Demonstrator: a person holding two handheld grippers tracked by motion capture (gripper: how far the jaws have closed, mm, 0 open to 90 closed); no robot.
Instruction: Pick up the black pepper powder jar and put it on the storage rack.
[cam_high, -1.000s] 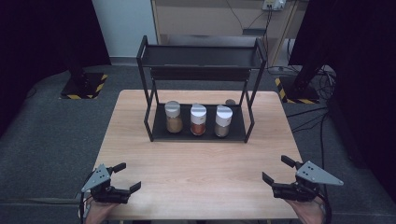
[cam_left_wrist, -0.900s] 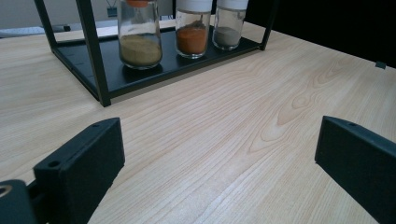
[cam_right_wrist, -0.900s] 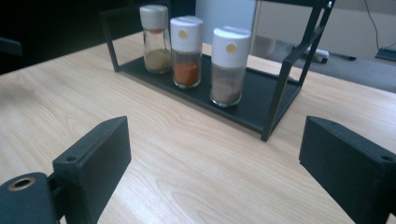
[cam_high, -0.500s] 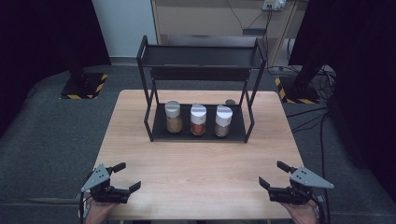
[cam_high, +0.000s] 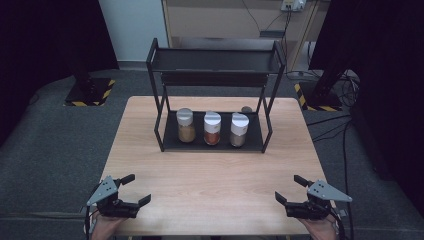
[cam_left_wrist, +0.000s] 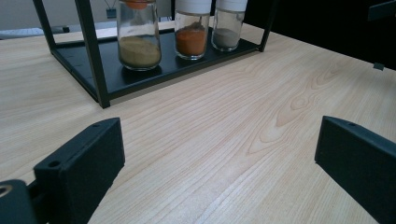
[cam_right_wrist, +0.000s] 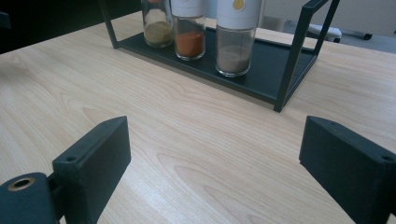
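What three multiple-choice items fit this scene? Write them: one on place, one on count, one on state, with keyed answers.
1. Where do the jars stand?
A. on the rack's top shelf
B. on the rack's bottom shelf
C. on the bare table

2. How many jars are on the rack?
A. two
B. three
C. five

3. How is the right hand-held gripper?
A. open, holding nothing
B. shut on a jar
C. shut on the rack

Answers:
1. B: the jars stand in a row on the bottom shelf of the rack.
2. B: three white-capped jars show in the high view.
3. A: the right hand-held gripper has its jaws spread over bare table.
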